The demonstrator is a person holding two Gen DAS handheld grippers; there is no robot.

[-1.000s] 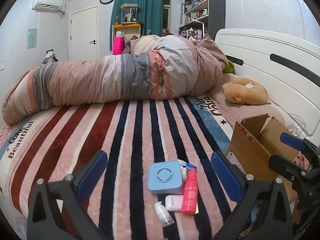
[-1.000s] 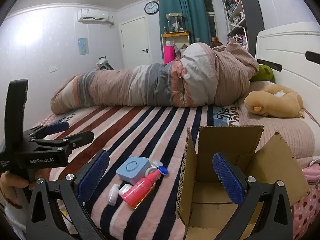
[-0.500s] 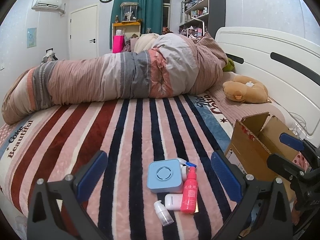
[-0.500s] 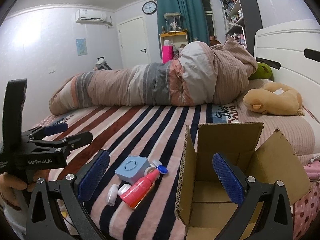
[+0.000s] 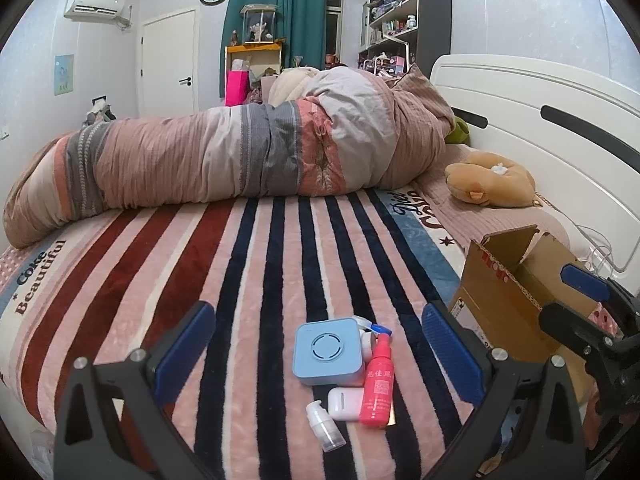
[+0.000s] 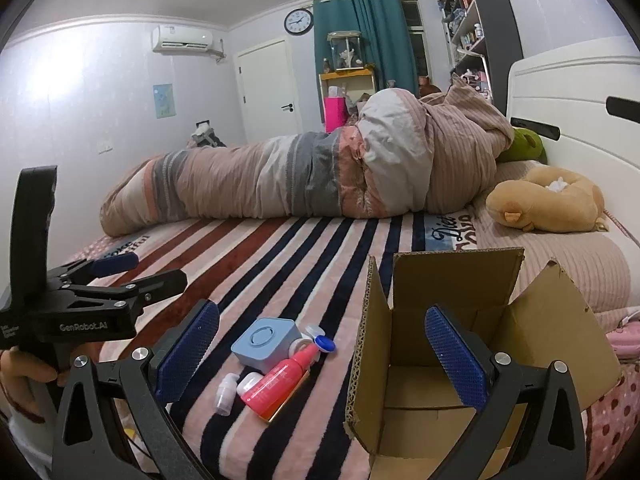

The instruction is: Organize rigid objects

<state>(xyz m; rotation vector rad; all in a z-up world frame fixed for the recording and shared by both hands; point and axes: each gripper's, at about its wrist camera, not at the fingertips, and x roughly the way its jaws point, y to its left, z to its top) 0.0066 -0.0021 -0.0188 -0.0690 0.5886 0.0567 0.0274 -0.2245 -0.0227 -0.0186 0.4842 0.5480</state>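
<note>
Two views, almost no change from a second ago: the left tool (image 5: 316, 356) has drifted slightly, so the item cluster sits a touch higher in its view; the right tool (image 6: 320, 356) has barely shifted. Nothing on the bed (image 5: 248, 264) has moved.

Left tool: jaws spread wide, holding nothing, touching nothing, hovering above the cluster. Right tool: jaws also wide and empty, one finger on the cluster side of the cardboard box (image 6: 472, 300), the other over the box opening.

Landmark is the cardboard box, flaps up, standing on the bed. Blue square device (image 5: 329, 350) lies near the box on the striped blanket. Pink bottle (image 5: 378, 384) lies on its side touching the device, on the box-facing side. White case (image 5: 344, 403) touches the bottle, farther from the box. Small clear pump bottle (image 5: 325, 426) lies just beside the case. A blue-and-white cap piece (image 6: 322, 342) lies at the bottle's tip, between device and box.
</note>
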